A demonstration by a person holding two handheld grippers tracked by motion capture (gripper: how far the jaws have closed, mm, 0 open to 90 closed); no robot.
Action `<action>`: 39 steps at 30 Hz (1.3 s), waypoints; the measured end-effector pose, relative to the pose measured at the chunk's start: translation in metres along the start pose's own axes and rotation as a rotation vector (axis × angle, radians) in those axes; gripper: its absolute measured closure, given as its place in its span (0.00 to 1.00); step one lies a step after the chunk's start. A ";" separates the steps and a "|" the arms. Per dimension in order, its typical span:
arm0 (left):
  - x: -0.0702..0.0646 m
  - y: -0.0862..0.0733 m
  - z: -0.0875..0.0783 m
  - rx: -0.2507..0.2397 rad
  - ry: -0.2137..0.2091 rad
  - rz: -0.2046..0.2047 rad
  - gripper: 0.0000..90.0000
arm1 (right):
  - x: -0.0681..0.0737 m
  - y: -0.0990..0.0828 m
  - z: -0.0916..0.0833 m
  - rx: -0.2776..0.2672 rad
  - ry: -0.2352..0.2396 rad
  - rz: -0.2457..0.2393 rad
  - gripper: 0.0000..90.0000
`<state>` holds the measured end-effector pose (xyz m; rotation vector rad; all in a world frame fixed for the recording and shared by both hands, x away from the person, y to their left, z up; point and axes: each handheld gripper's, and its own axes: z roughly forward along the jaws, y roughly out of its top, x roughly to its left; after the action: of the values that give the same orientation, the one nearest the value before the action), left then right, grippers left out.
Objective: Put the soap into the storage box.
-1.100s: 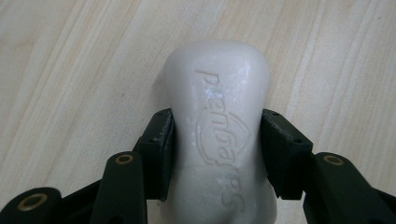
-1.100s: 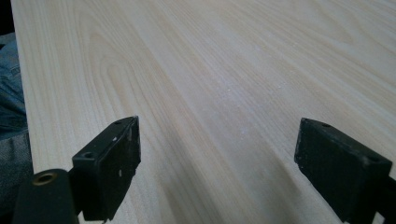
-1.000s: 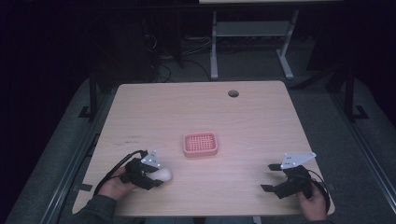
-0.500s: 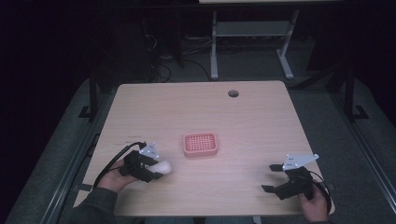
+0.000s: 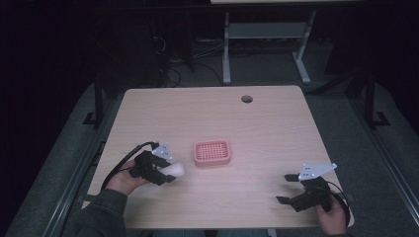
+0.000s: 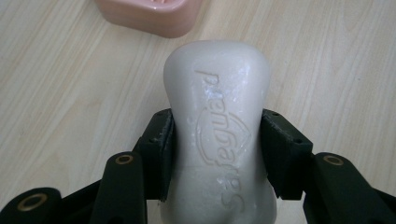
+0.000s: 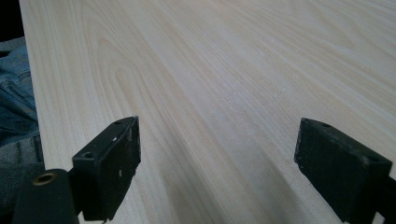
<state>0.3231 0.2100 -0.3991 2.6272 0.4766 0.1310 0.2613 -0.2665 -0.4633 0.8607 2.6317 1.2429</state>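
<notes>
Table [image 5: 276, 128]: light wood top with a round hole [image 5: 246, 98] near the far edge.

Pink soap dish [image 5: 212, 152]: ribbed, around the table's middle, a little toward the near edge.

Left gripper [image 5: 168, 171]: near the near-left corner, clamped on a white soap bar [image 5: 174, 170], just beside the dish.

Right gripper [image 5: 283, 188]: near the near-right corner, jaws spread apart, grey plate on top.

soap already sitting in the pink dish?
No, the soap bar is clamped in the left claw, short of the pink dish.
</notes>
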 end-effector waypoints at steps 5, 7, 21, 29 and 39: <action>0.004 0.011 0.005 -0.003 -0.008 0.008 0.55 | 0.000 0.000 0.000 -0.002 0.001 0.002 0.16; 0.005 0.014 0.006 -0.005 -0.011 0.012 0.55 | 0.000 0.000 0.000 -0.002 0.001 0.001 0.16; 0.009 0.036 0.017 0.013 -0.021 0.037 0.55 | 0.000 -0.001 0.000 -0.007 0.006 0.002 0.16; 0.012 0.045 0.021 0.010 -0.031 0.040 0.55 | 0.001 0.000 0.000 -0.007 0.007 0.004 0.16; 0.017 0.056 0.022 0.010 -0.032 0.055 0.55 | 0.000 -0.001 0.000 -0.008 0.007 0.002 0.16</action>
<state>0.3604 0.1603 -0.3924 2.6487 0.3947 0.1045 0.2608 -0.2667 -0.4638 0.8597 2.6300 1.2590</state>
